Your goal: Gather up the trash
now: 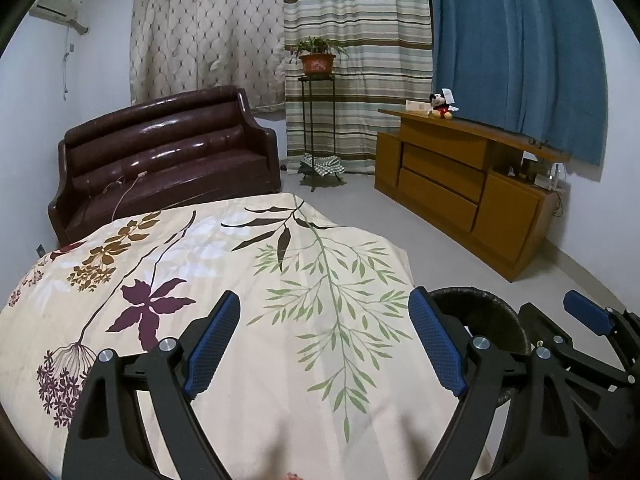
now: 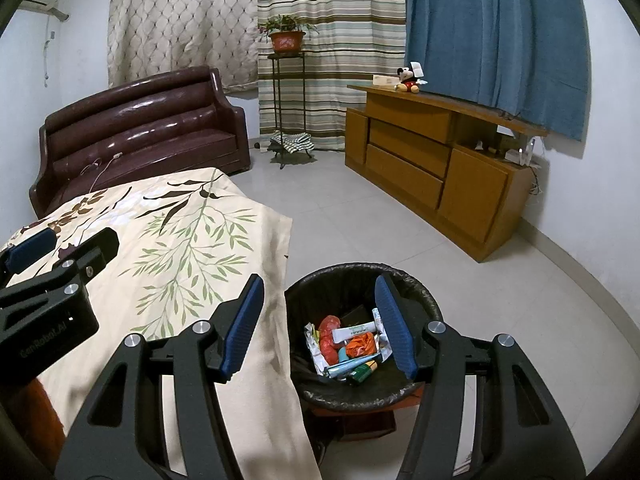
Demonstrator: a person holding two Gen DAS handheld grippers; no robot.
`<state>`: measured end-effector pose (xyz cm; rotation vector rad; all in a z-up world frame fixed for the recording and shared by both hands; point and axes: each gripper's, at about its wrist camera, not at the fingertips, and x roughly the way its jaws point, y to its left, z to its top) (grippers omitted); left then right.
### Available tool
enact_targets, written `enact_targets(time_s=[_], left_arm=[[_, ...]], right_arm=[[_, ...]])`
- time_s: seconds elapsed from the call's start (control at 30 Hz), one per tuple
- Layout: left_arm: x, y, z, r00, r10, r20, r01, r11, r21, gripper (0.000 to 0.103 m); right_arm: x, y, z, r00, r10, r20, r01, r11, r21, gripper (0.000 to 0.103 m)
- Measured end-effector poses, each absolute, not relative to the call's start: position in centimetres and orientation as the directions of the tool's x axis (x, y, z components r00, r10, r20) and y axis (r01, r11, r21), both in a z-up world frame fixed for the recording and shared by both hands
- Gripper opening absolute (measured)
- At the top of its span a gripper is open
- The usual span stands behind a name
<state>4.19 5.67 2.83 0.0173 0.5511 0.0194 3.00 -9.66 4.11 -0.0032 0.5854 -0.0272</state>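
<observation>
Right now both grippers hang side by side at the near end of a table draped in a floral cloth. The left gripper sits over the cloth with its blue fingers spread wide and nothing between them; the cloth beneath it is bare.

The right gripper is over the table's right edge, above a black-lined trash bin that stands on the floor just beside the hanging cloth. Its fingers are moderately apart and empty. Trash lies in the bottom of the bin: a red wrapper, an orange one, a white tube, a teal tube, something green and crumpled white paper. The right finger covers part of the pile, and the labels are too small to read.

From the left wrist view only the bin's far rim shows, behind the gripper's right finger. The bin's base is hidden by the gripper frame. Something reddish-brown under it is cut off and hard to make out.
</observation>
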Motion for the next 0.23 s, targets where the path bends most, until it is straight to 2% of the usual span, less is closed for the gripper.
enact_targets(time_s=[0.23], left_arm=[[4.64, 6.26, 2.51, 0.835, 0.018, -0.550, -0.017, 1.000, 0.006, 0.084]], right_arm=[[3.01, -9.59, 4.10, 0.832, -0.025, -0.554, 0.023, 1.000, -0.011, 0.056]])
